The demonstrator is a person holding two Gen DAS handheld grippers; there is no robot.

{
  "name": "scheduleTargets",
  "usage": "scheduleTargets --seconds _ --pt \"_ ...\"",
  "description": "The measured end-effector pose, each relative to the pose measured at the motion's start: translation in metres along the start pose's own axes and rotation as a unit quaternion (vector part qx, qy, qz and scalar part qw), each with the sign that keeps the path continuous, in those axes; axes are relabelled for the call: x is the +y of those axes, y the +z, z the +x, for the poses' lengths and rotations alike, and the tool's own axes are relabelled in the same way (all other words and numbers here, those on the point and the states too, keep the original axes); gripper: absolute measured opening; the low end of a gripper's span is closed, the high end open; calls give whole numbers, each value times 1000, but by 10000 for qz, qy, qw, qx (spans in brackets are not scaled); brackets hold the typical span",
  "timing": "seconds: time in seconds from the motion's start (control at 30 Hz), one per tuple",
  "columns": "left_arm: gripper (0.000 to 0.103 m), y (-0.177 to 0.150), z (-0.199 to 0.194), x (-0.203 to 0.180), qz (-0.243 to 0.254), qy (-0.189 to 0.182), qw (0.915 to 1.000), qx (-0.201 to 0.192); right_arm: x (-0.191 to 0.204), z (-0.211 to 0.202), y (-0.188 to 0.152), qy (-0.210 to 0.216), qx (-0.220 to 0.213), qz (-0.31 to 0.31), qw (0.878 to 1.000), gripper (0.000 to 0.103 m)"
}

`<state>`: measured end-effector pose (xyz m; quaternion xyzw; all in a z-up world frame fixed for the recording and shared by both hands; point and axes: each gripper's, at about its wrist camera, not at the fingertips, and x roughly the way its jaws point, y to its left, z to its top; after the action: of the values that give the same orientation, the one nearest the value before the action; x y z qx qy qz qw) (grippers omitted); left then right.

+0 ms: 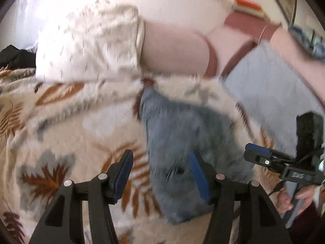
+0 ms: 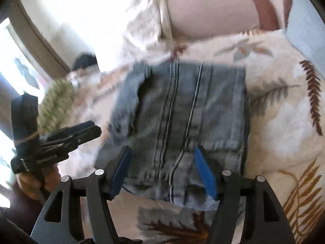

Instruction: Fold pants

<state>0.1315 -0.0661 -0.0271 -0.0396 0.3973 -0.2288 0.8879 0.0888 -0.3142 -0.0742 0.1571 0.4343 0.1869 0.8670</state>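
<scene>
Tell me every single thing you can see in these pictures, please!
jeans: one, faded blue denim, folded into a block on the blanket, in front of both grippers.
blanket: one, cream with brown and grey leaf prints, spread under the jeans.
patterned pillow: one, white with small grey marks, at the far end of the blanket.
pink pillow: one, pale pink, beside the patterned pillow.
dark bundle: one, black, far left edge, too blurred to name.
left gripper: one, black with blue pads, open, over the near left edge of the jeans.
right gripper: one, black with blue pads, open, over the near edge of the jeans.
hand: one seen clearly, holding the left gripper's handle.
</scene>
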Motion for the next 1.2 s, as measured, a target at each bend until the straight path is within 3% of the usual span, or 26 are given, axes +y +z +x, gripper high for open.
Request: scheduleTargets --seconds 0.07,0.17,0.27,0.37,0.53,0.7,0.8,0.93,1.1,1.2 --pt "60 14 3 -2 2 46 9999 -93 -2 -15 11 -132 -521 -12 9986 65" --pt "60 32 22 -15 377 62 9992 -150 -12 -20 27 86 -977 301 9947 65" --pt "59 38 52 -27 750 100 9971 31 -23 -8 43 222 -1081 582 9922 65" --pt "50 41 83 -29 893 172 9955 247 -34 10 56 348 -1022 842 9906 65" --pt "50 37 118 -21 1033 545 9911 636 -54 37 72 534 -819 1273 9870 65" --pt "51 31 143 -8 861 470 9909 924 -74 74 74 463 -224 1714 9839 65" --pt "52 28 150 -15 1016 724 9875 959 -82 85 71 399 -34 1993 9791 63" --pt "52 32 133 -18 911 826 9883 906 -78 82 71 378 -76 1895 9811 64" --pt "52 13 56 -7 714 875 9921 554 -87 36 65 831 -472 2412 9658 71" --pt "64 -10 9 -5 588 1026 9925 310 -81 -10 53 611 -871 2224 9691 78"
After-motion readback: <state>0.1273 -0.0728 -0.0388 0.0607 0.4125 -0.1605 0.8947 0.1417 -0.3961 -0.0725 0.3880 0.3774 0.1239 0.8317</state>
